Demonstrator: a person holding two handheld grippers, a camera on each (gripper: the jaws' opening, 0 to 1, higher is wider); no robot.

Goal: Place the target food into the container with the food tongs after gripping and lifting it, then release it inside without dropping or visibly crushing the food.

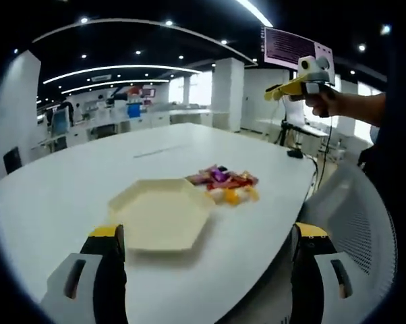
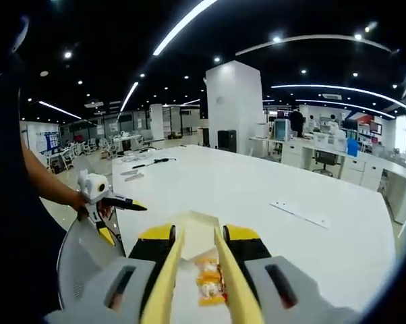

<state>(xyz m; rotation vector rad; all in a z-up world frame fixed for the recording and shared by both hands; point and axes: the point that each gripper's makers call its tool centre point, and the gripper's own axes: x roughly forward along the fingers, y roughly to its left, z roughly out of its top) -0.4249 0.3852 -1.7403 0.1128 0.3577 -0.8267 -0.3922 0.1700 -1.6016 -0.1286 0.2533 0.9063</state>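
A pale yellow hexagonal tray (image 1: 161, 214) lies on the white table (image 1: 81, 182), just beyond my left gripper (image 1: 210, 231), whose jaws stand wide open with nothing between them. Right of the tray is a small pile of wrapped candies (image 1: 226, 182). My right gripper (image 1: 304, 77) is held high at the far right by a hand, with yellow food tongs (image 1: 284, 89) in it. In the right gripper view, my right gripper (image 2: 197, 236) is shut on the tongs (image 2: 168, 273), whose arms stand apart above the candies (image 2: 208, 277) and the tray (image 2: 193, 220). The left gripper (image 2: 102, 197) shows at the left.
A white mesh chair (image 1: 355, 216) stands at the table's near right edge, and shows in the right gripper view too (image 2: 81, 263). A white strip (image 2: 301, 212) and small dark items (image 2: 152, 162) lie farther along the table. Desks, pillars and people fill the office behind.
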